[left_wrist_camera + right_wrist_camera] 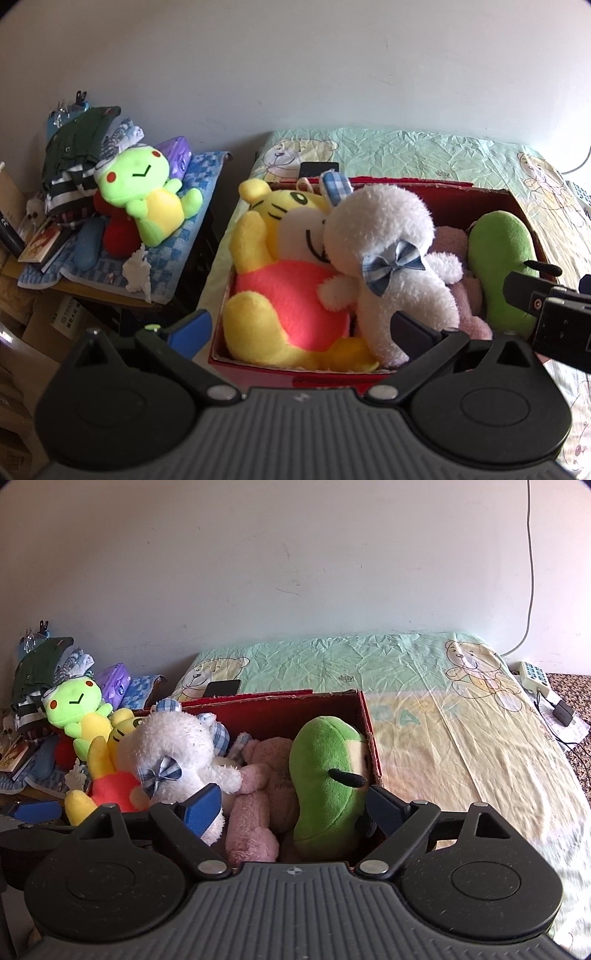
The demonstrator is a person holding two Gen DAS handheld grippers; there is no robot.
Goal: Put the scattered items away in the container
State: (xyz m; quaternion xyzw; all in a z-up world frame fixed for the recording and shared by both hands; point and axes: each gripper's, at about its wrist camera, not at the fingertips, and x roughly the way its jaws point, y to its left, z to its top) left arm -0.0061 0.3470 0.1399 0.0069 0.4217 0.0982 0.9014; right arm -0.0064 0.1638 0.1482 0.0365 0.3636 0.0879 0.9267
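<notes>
A red cardboard box [491, 192] stands on the bed and holds several soft toys. From left to right these are a yellow tiger in an orange top [288, 295], a white bunny with a blue bow [388, 236], a pink plush [469, 295] and a green plush [506, 258]. My left gripper [301, 328] hangs open above the tiger at the box's near left corner and grips nothing. My right gripper [293, 806] is open above the pink plush [266, 775] and the green plush [325, 775]; its pads do not press on either.
A lime-green frog plush [147, 192] sits on a blue checked cloth on the side table at left, beside a pile of clothes [81, 147] and books. A dark phone [221, 688] lies behind the box. A white keypad device [533, 674] with cables lies at the bed's right edge.
</notes>
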